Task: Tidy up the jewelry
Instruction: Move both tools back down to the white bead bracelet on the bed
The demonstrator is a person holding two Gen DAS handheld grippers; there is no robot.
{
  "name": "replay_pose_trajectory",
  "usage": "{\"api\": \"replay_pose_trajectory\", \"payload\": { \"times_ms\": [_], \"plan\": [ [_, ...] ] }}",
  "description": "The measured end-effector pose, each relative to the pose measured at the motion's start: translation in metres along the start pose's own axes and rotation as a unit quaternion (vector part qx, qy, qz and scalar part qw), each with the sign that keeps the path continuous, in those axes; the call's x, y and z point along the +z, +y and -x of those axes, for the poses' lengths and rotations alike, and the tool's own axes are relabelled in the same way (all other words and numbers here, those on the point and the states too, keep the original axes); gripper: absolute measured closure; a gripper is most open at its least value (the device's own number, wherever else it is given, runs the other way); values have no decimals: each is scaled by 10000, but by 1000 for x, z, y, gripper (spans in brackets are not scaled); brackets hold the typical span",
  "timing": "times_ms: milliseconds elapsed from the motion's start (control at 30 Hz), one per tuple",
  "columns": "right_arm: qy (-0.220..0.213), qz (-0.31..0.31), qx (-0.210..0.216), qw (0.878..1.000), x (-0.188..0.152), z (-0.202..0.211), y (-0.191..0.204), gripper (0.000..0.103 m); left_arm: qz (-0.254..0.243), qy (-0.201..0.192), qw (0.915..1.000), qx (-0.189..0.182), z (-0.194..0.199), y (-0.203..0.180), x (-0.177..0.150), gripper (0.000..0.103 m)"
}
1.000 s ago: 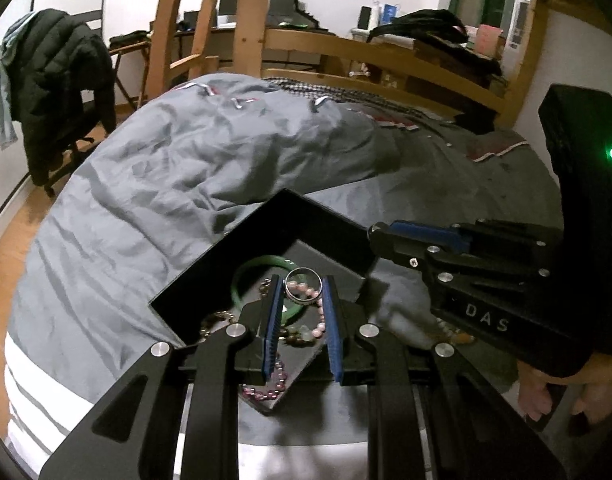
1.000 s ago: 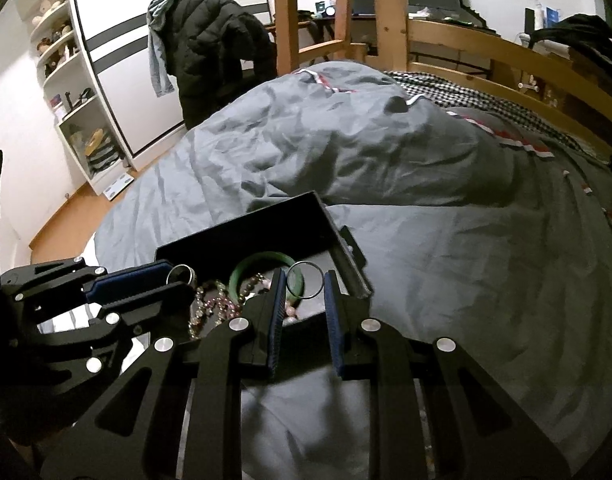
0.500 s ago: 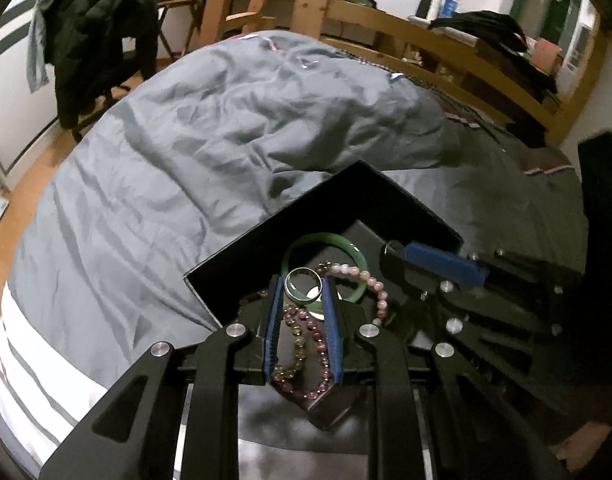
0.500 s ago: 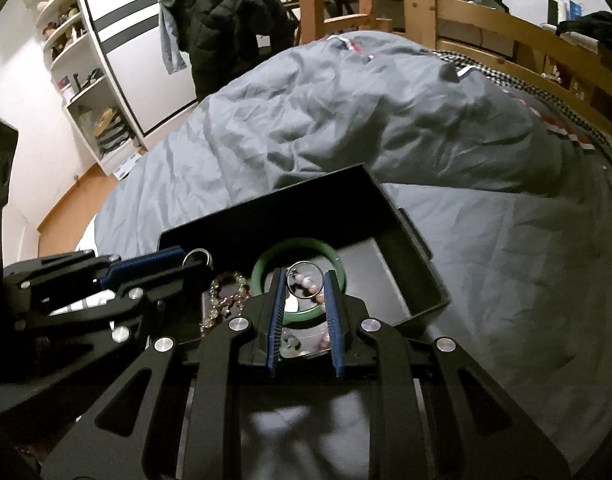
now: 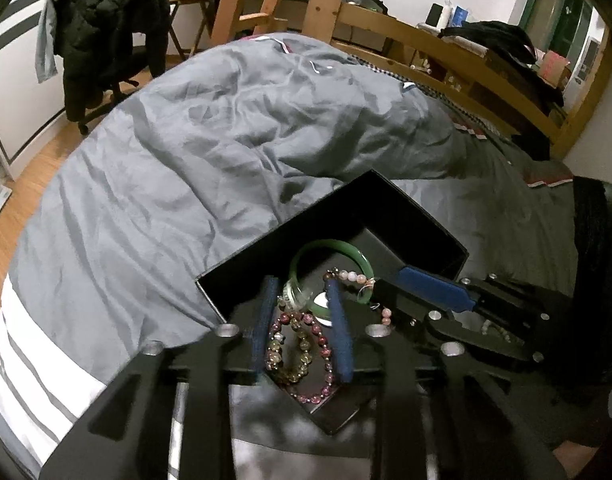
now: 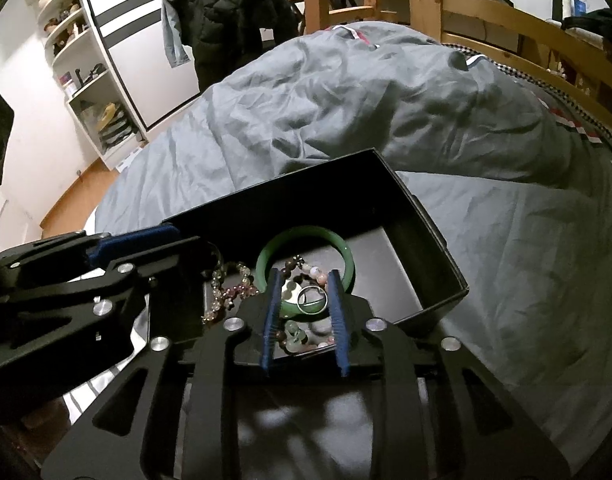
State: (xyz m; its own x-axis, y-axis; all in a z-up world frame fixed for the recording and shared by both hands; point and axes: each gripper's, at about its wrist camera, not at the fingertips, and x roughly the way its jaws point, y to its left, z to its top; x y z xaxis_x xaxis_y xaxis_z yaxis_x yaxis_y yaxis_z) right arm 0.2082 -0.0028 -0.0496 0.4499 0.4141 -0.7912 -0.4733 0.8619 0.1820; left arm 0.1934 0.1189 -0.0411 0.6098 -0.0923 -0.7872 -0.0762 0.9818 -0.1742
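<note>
Left wrist view: black box (image 5: 422, 216) sits on the grey duvet (image 5: 186, 152), seen corner-on. Left gripper (image 5: 302, 300) hangs over the box's near corner, jaws opening; a small ring (image 5: 296, 294) lies blurred between the blue pads, not pressed by either as far as can be told. Below it in the box, a pink bead bracelet (image 5: 322, 344) and a pale yellowish bead bracelet (image 5: 286, 356), both hidden from the other camera by the gripper bodies. Right gripper (image 5: 386, 284) enters at the box's right side.

Right wrist view: box interior (image 6: 386, 248) shows more floor, bare at the far right. Right gripper (image 6: 304, 300) is over the green bangle (image 6: 302, 236), jaws opening, a thin metal ring (image 6: 312, 300) lying loose between the pads on the bangle's near edge. Mixed beads (image 6: 306, 270) cross inside the bangle. Left gripper (image 6: 210, 248) sits at the box's left wall, above clear and pink beads (image 6: 230, 288). Shelves (image 6: 86, 80) stand beyond the box, seen only here.
</note>
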Motion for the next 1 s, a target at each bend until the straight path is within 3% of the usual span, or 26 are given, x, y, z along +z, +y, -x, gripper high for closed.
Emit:
{"api": "replay_pose_trajectory", "payload": {
  "times_ms": [67,100,300,367,400,433,567,733,1000],
  "plan": [
    [-44,-25,-34,10000,0,1,-1,56,49,-17,10000,-54,2,2,1,58],
    [-104,-42,-57,9999,0,4,-2,51,68,-40,9999,-73,2,2,1,57],
    [-240,-111,-230,9994,-2,17,-15,48,49,-112,9998,-152,6,-1,3,51],
    [-306,-174,-270,9990,-7,28,-22,44,-37,-202,9995,-220,10,-4,2,34],
    [-320,-207,-322,9988,-10,32,-26,32,-112,-250,9992,-294,12,-8,1,30],
    [-373,-238,-391,9983,-14,39,-31,29,-221,-300,9986,-370,14,-14,0,25],
    [-400,-430,-669,9960,-37,63,-58,28,-711,-381,9950,-589,18,-43,-8,19],
    [-319,-678,-977,9924,-74,89,-92,28,-1203,-317,9881,-907,13,-86,-25,18],
    [-175,-842,-1186,9892,-120,94,-124,29,-1911,-146,9736,-1237,-1,-134,-58,18]
  ]
}}
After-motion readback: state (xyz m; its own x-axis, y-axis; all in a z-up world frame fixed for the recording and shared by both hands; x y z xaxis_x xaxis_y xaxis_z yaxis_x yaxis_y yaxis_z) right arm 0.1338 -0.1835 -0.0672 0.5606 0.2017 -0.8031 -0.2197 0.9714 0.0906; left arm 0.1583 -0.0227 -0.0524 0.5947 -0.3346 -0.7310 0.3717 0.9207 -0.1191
